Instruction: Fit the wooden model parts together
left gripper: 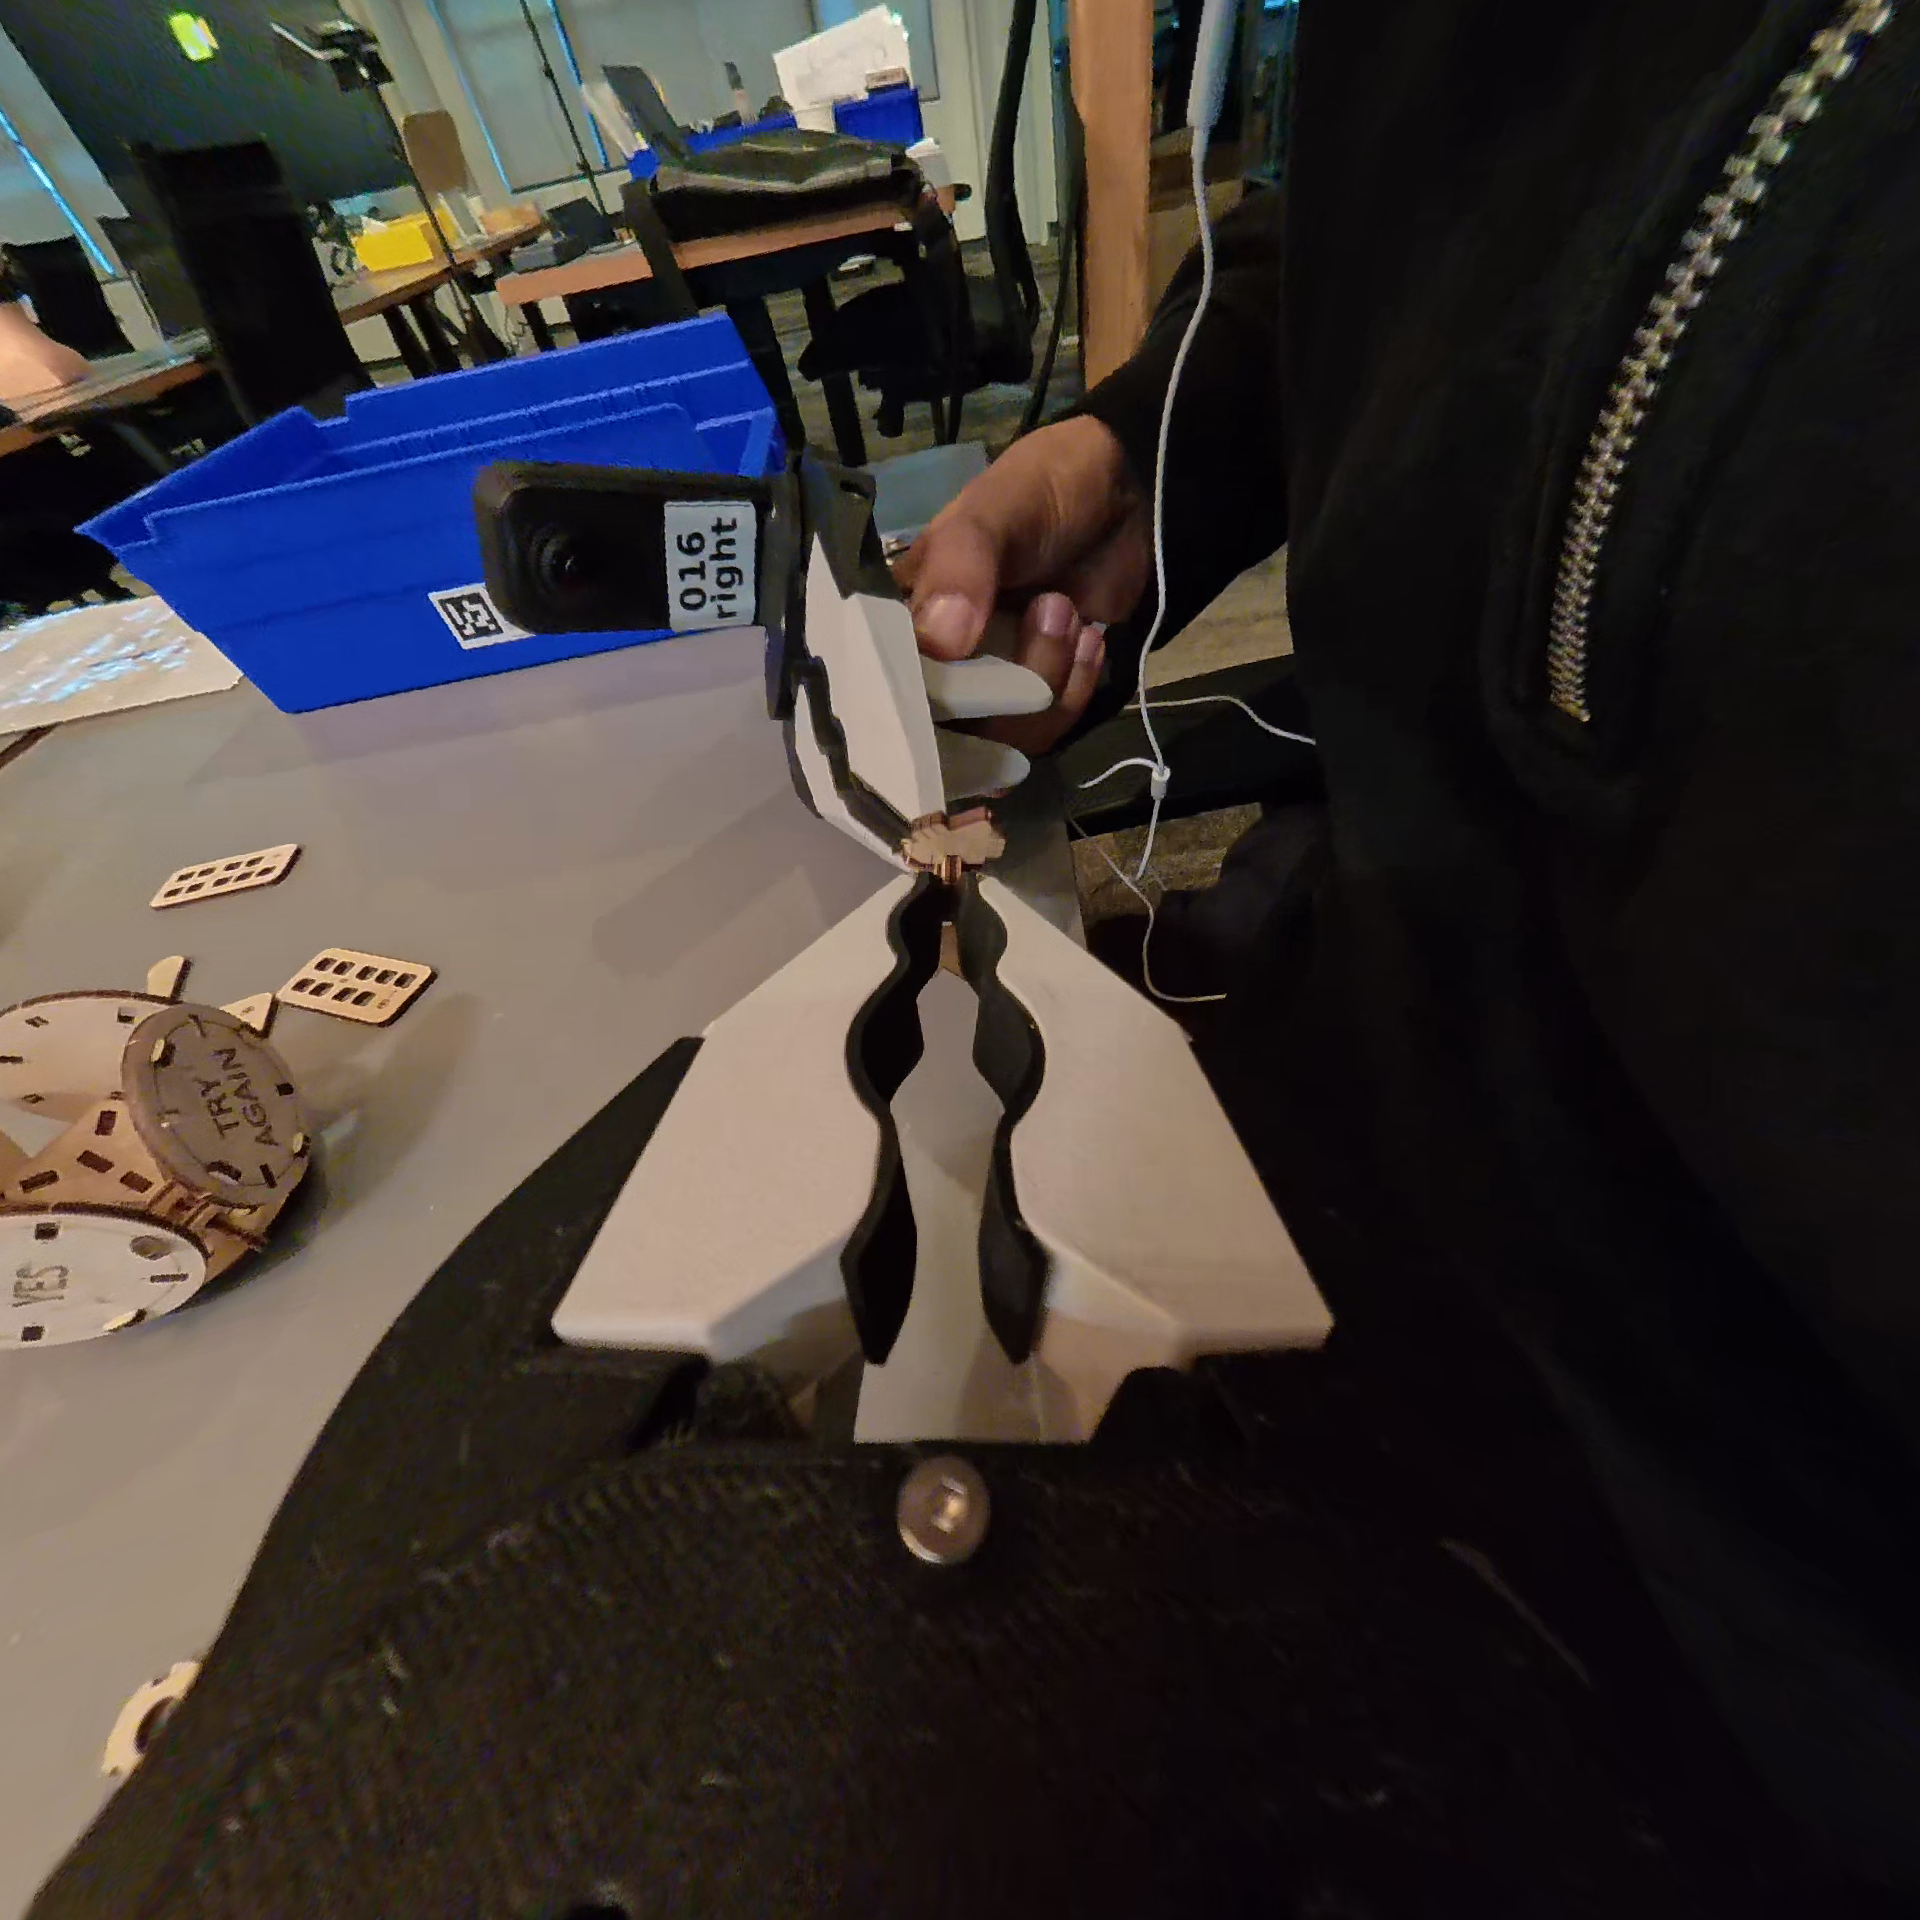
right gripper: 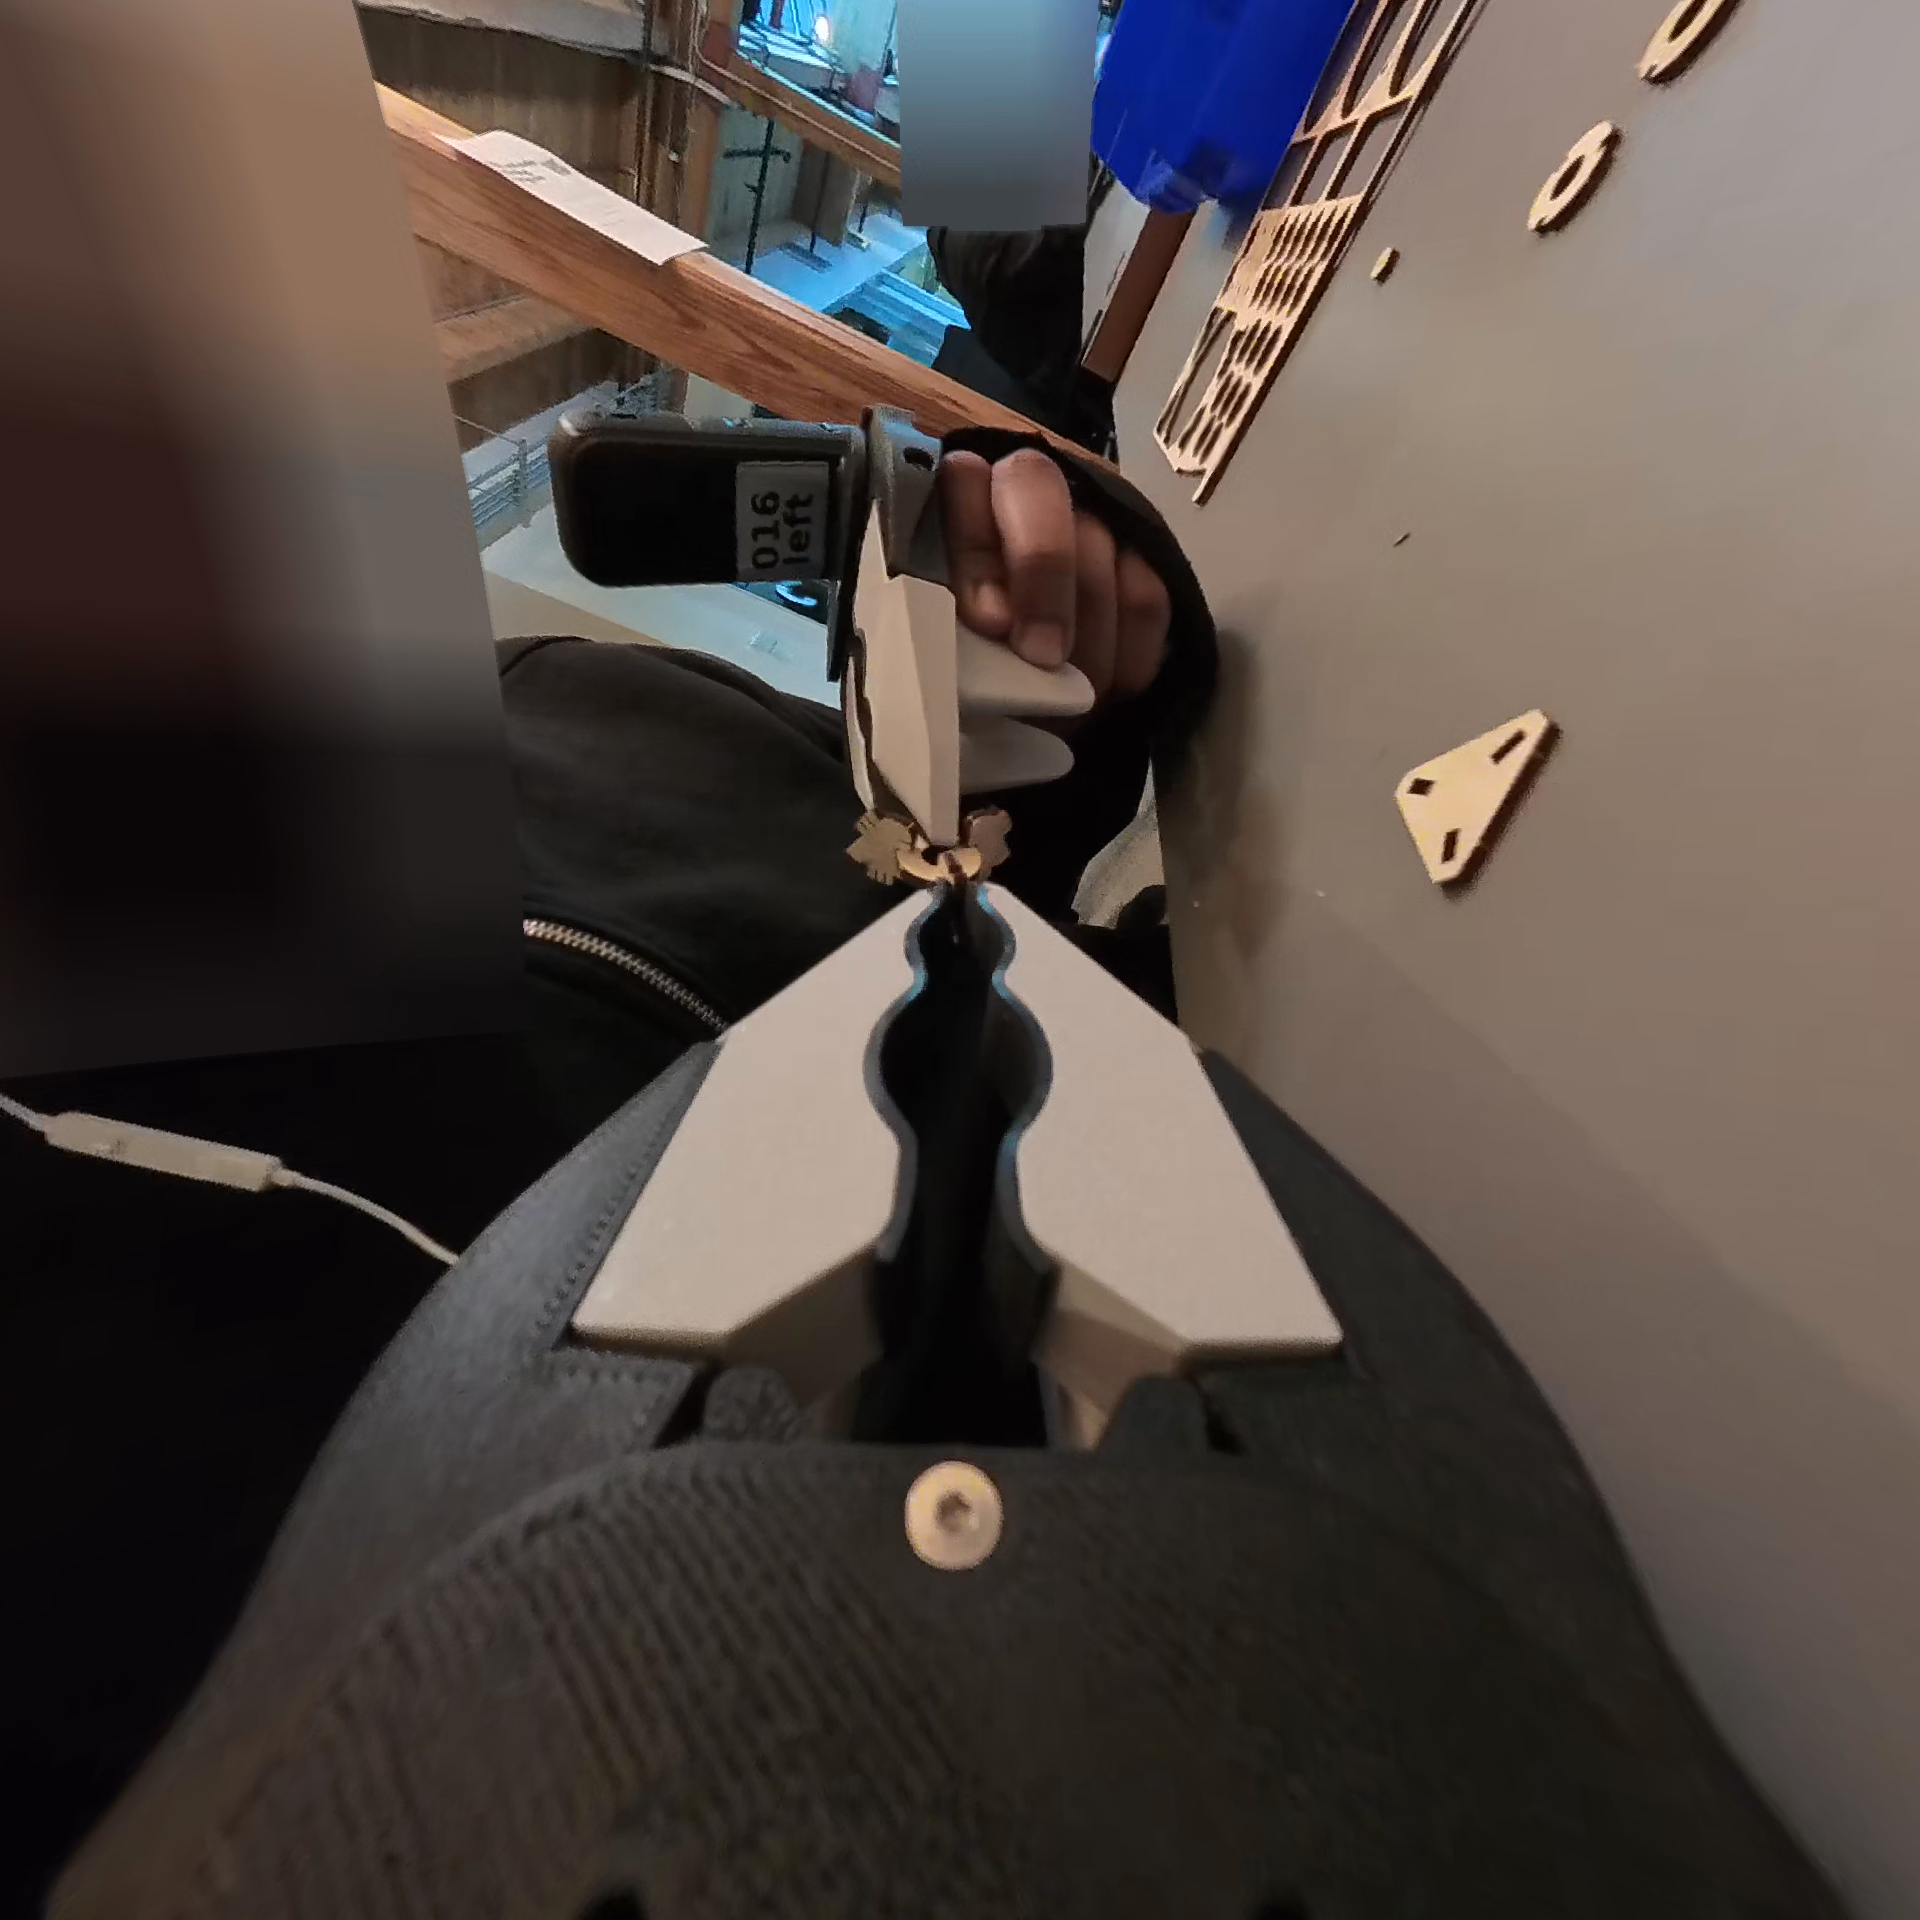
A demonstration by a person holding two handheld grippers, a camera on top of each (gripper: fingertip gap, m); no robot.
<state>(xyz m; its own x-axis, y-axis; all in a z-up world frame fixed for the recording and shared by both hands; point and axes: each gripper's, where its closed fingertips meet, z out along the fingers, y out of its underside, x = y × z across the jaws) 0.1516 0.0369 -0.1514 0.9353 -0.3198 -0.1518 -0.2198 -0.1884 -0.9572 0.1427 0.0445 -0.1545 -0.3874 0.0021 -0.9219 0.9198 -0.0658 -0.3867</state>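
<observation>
My two grippers meet tip to tip in the air near the edge of the grey table (left gripper: 540,810). Between them is a small wooden gear assembly (left gripper: 954,837), a toothed piece with a small ring on it. My left gripper (left gripper: 941,883) is shut, pinching the assembly's lower edge. A bit of wood shows between its fingers. The right gripper comes in from above in this view. In the right wrist view, my right gripper (right gripper: 952,889) is shut on the ring side of the wooden gear assembly (right gripper: 883,844). There the left gripper comes down onto it from above.
A blue bin (left gripper: 416,520) stands at the table's back. A wooden drum-like model (left gripper: 156,1143) and slotted wooden plates (left gripper: 358,982) lie to the left. A triangular plate (right gripper: 1475,795), wooden rings (right gripper: 1574,177) and a cut-out sheet (right gripper: 1257,291) lie on the table. A person in a black zip jacket (left gripper: 1558,727) is close behind.
</observation>
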